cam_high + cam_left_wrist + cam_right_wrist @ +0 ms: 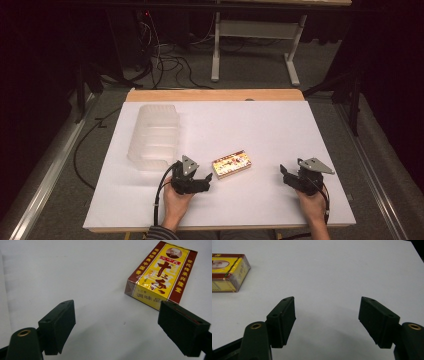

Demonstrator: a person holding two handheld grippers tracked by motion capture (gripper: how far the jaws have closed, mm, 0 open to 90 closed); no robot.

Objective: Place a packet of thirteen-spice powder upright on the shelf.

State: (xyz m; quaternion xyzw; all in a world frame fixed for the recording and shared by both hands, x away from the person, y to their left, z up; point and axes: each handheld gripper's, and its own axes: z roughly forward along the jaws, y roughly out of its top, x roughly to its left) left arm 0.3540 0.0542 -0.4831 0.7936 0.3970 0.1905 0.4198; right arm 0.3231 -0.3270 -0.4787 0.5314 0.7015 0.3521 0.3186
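- A yellow and red box (pixel 231 163) with printed characters lies flat on the white desk (pixel 260 130), a little toward the near edge and left of the middle.
- The left hand-held gripper (pixel 206 178) rests low over the desk just beside the box's near-left end, not touching it. Its jaws stand spread wide with nothing between them; in the left gripper view the box (pixel 160 275) lies just ahead, beyond the right jaw.
- The right hand-held gripper (pixel 285 172) sits well apart from the box, toward the desk's right side. Its jaws are also spread and empty, with bare desk between them; in the right gripper view the box (pixel 228 271) lies far off at the upper left.
- A clear plastic container (pixel 155 135) stands on the desk's left side, behind the left hand-held gripper.
- A hand holds each gripper from the near edge.
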